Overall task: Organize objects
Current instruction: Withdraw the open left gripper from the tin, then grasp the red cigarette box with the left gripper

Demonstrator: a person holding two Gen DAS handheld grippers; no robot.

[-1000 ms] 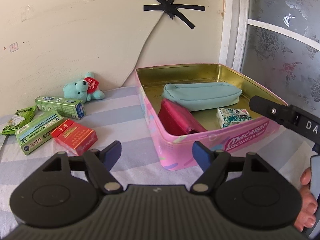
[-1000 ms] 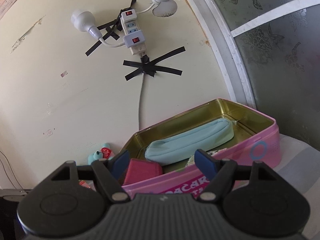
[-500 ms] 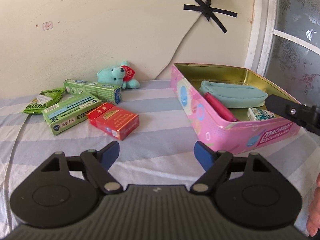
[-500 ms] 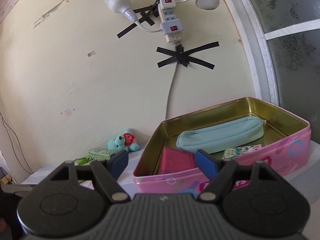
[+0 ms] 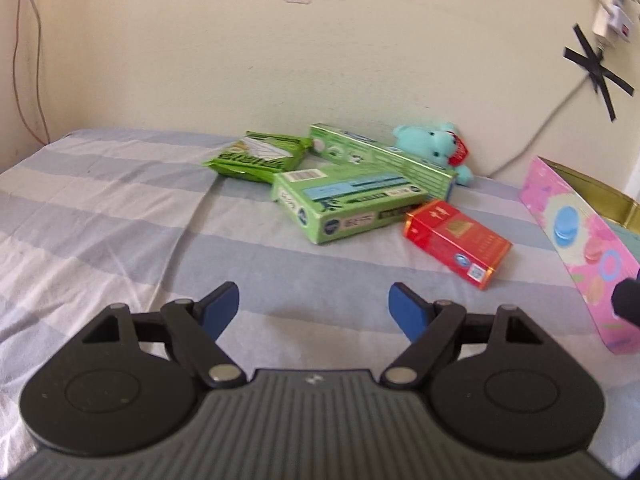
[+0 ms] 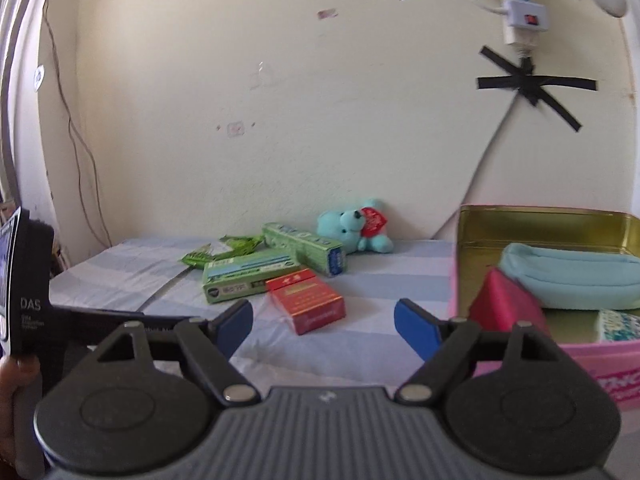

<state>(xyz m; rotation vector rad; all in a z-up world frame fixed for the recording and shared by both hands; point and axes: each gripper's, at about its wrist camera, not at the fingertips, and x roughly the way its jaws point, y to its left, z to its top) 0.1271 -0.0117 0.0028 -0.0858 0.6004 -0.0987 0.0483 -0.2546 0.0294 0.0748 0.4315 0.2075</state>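
Note:
Loose items lie on the striped bedsheet: a red box [image 5: 456,242] [image 6: 306,303], a wide green box [image 5: 348,206] [image 6: 248,274], a long green box [image 5: 382,160] [image 6: 306,248], a green packet [image 5: 258,156] [image 6: 218,251] and a teal teddy [image 5: 436,146] [image 6: 354,226]. A pink tin [image 5: 580,248] [image 6: 548,224] at the right holds a teal pouch [image 6: 568,276], a magenta pouch [image 6: 504,300] and a small patterned pack [image 6: 618,326]. My left gripper [image 5: 314,310] is open and empty, short of the boxes. My right gripper [image 6: 324,322] is open and empty, just short of the red box.
A cream wall stands behind the bed, with a power strip [image 6: 520,8] and a white cable [image 6: 488,156] taped by black crosses. Thin wires [image 6: 80,144] hang at the left corner. The left gripper's body [image 6: 28,280] shows at the right view's left edge.
Both grippers have swung left, away from the tin and toward the loose items. The tin has slid to the right edge of both views. Both stay open and empty.

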